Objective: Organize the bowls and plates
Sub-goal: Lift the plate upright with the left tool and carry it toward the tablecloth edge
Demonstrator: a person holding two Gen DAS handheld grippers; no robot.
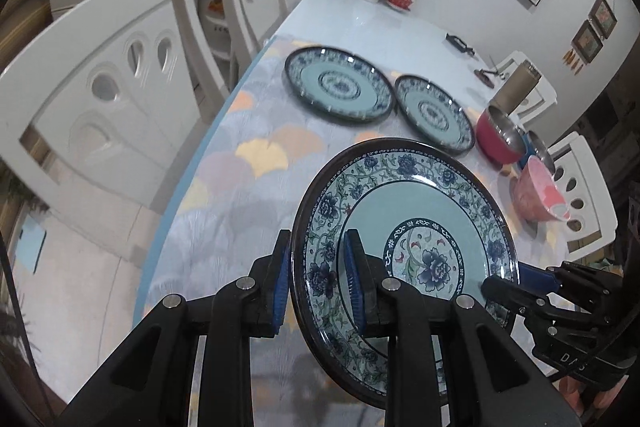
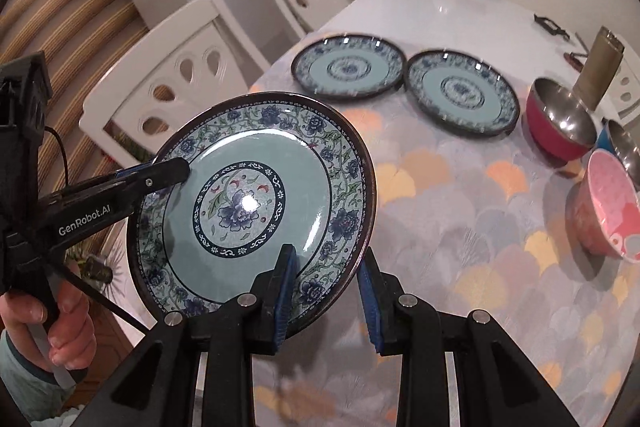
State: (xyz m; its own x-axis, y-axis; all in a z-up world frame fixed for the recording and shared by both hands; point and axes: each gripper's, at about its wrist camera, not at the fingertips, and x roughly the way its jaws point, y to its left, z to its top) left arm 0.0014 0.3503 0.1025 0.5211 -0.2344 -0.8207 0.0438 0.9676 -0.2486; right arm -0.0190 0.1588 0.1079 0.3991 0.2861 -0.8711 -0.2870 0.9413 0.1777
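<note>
Blue-green floral plate (image 2: pixel 256 203) hung tilted above the near end of the table (image 2: pixel 460 227), pinched at opposite rims by both tongs: the left gripper (image 1: pixel 320 279) clamped its left edge, the right gripper (image 2: pixel 326 291) its lower right edge. Farther along lay two matching plates (image 2: pixel 348 67) (image 2: pixel 460 91) side by side, flat. Toward the right edge sat a pink bowl (image 2: pixel 612 203) on its side and a red steel-lined bowl (image 2: pixel 560 119).
</note>
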